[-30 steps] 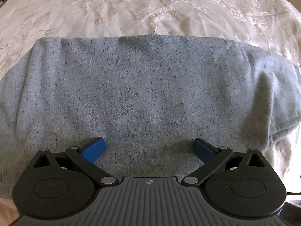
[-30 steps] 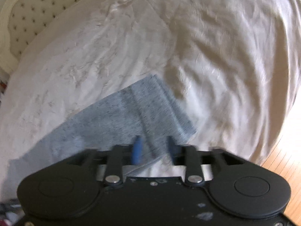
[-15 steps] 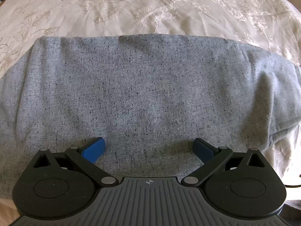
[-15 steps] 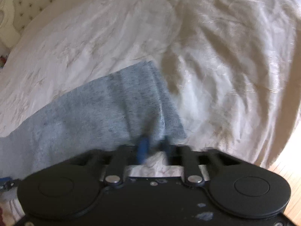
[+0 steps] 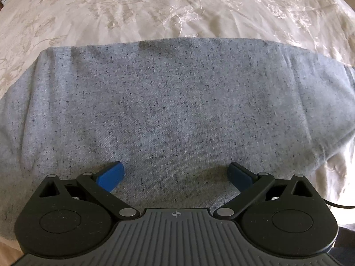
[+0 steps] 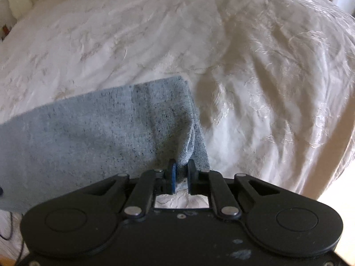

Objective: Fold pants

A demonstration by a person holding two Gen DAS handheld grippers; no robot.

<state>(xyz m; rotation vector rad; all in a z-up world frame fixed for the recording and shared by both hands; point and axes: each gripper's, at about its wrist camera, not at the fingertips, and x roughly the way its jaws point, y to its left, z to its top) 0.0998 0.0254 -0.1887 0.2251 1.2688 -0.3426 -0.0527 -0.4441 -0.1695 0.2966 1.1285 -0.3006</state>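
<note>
The pants point(image 5: 177, 110) lie flat across the bed point(image 5: 155, 11), a grey speckled knit: soft, light and limp by my judgement, likely to sag and slide unless taken by a hem or corner. My right gripper point(image 6: 181, 173) has its jaws clenched on a bunched fold at the leg's end corner. My left gripper point(image 5: 176, 175) hangs over the cloth, jaws spread wide, grasping nothing. Only the right view shows the leg's cut end and that pinch; only the left shows the broad flat panel.

surface: bed point(image 5: 177, 4) with cream embroidered bedspread; fills upper frame
on it: grey speckled pants point(image 5: 173, 102), lying flat, mid-frame
</note>
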